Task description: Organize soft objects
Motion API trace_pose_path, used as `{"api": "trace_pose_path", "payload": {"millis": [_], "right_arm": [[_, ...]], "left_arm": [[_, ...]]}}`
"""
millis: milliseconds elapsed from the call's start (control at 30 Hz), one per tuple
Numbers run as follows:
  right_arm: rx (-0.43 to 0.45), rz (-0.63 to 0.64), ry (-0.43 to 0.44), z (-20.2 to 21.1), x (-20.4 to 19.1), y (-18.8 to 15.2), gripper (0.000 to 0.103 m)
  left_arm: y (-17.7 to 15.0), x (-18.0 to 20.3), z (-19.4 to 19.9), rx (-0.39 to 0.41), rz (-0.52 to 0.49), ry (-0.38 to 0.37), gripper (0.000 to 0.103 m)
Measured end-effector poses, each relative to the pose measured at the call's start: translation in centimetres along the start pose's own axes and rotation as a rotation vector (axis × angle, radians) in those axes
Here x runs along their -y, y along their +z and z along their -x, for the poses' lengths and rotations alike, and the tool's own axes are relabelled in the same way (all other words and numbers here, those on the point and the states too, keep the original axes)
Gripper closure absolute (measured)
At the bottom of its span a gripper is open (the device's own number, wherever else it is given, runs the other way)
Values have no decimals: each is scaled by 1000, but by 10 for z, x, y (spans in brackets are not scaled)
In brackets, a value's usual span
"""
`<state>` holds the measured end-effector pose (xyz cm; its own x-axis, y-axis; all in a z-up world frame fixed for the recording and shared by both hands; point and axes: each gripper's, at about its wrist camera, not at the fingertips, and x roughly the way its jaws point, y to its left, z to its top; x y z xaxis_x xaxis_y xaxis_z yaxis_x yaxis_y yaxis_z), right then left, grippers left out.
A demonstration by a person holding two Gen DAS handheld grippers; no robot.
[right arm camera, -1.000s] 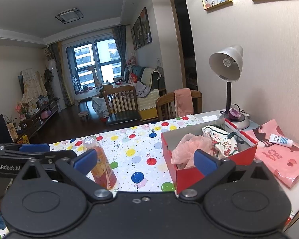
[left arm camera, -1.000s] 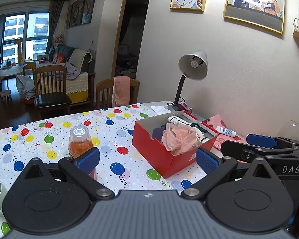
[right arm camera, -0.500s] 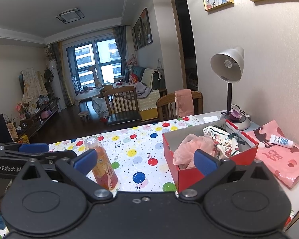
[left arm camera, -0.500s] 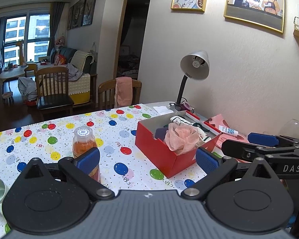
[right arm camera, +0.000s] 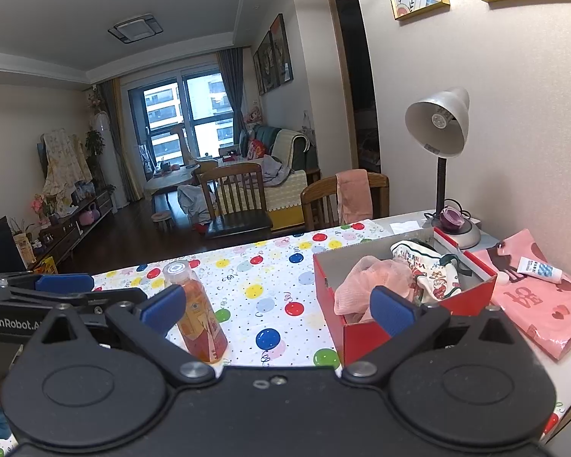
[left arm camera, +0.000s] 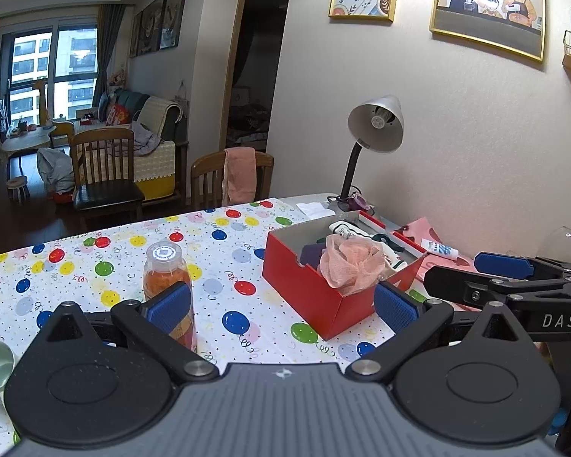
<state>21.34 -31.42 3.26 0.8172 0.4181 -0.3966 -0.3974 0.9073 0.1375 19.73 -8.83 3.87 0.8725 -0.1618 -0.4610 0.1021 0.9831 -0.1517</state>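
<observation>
1. hovering back from the open red cardboard box (left arm camera: pixel 316 297), the left gripper (left arm camera: pixel 281 304) and right gripper (right arm camera: pixel 278 306) hold their fingers wide, empty.
2. the pink mesh bath pouf (left arm camera: pixel 352 262) sits inside the box on the balloon-print surface (left arm camera: pixel 232 266), apparently gathered with other soft items.

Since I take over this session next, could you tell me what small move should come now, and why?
Probably hold both open grippers back, or at most nudge the pink mesh puff deeper. The left gripper and right gripper hold nothing, and the puff and printed cloth already sit in the red box.
</observation>
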Motion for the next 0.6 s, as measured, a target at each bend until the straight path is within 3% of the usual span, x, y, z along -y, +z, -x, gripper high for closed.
{"api": "trace_pose_path", "payload": {"millis": [600], "right_arm": [[-9,11,4,-4,2,2,0]], "left_arm": [[1,6,-2,14,-32,31,0]]}}
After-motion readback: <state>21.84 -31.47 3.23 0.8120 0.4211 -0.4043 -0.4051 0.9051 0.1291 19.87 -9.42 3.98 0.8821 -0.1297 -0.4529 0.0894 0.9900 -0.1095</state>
